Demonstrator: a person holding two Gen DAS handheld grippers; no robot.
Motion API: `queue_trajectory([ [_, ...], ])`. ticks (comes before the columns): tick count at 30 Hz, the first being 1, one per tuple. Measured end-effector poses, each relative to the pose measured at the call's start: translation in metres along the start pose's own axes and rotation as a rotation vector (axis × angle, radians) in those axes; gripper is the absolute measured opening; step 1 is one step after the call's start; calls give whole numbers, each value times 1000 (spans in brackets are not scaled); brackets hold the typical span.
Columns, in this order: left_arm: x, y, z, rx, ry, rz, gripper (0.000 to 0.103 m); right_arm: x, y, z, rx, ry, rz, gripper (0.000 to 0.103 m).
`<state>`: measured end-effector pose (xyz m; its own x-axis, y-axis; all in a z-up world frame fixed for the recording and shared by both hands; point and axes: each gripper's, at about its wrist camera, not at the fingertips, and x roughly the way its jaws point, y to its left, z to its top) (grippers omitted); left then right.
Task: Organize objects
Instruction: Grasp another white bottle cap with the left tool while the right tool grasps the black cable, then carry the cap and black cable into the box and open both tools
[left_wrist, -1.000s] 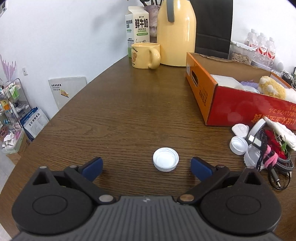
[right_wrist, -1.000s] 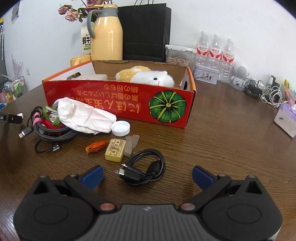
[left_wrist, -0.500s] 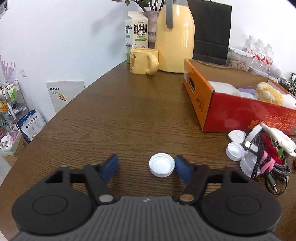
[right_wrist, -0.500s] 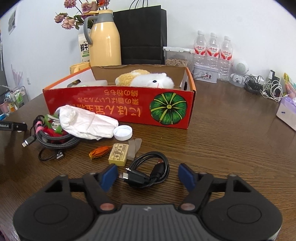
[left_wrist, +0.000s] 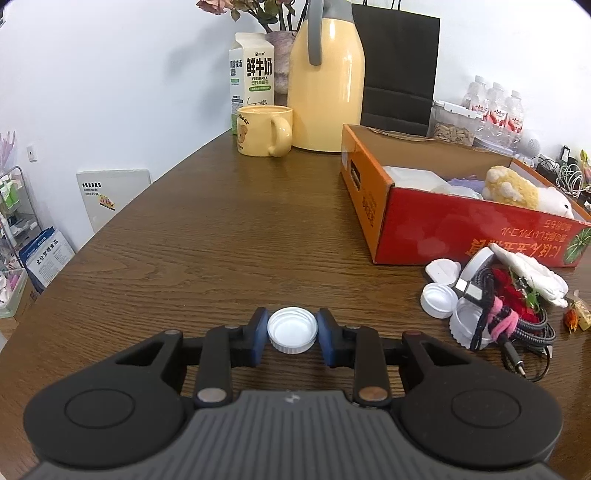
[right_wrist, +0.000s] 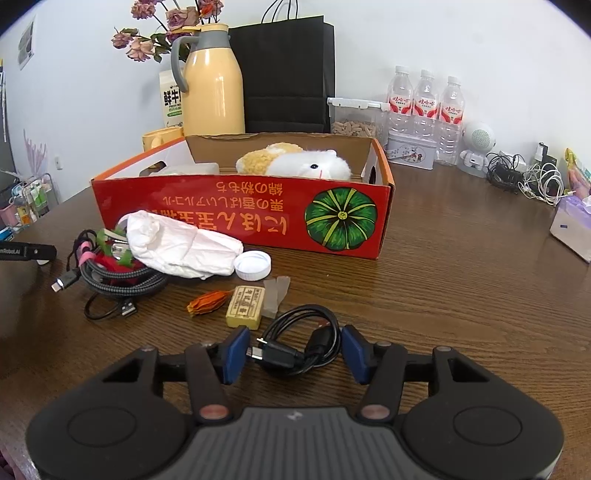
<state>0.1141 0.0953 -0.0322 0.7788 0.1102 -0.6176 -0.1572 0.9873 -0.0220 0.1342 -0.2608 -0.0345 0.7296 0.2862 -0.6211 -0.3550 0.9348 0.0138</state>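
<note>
1. White bottle cap (left_wrist: 292, 330): lies open side up on the wooden table (left_wrist: 221, 236), directly between the blue pads of the left gripper (left_wrist: 291, 336); round, so no long axis to line up
2. Left gripper: jaws have just been closing; both pads touch the cap's rim, clenched on it, cap not lifted
3. Black cable (right_wrist: 301, 345): coiled on the table between the pads of the right gripper (right_wrist: 295, 349), coil stretched across the gap
4. Right gripper: jaws have just been closing; about half open, left pad (right_wrist: 235, 350) at the plug, right pad just beside the loop; not yet clamped
5. Red box (right_wrist: 240, 210): beyond both, likely destination
</note>
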Motion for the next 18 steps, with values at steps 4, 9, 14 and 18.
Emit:
queue_trajectory([
  [4, -3, -1, 1, -1, -9, -6, 29, -4, -1, 1, 0, -13, -1, 53],
  [9, -11, -6, 8, 9, -35, -20, 29, -9, -1, 5, -10, -31, -5, 52],
  [14, -22, -16, 22, 27, -84, -47, 29, -15, -1, 16, -26, -65, -9, 52],
  [18, -27, -27, 37, 44, -128, -70, 29, -18, -1, 31, -42, -101, -10, 52],
])
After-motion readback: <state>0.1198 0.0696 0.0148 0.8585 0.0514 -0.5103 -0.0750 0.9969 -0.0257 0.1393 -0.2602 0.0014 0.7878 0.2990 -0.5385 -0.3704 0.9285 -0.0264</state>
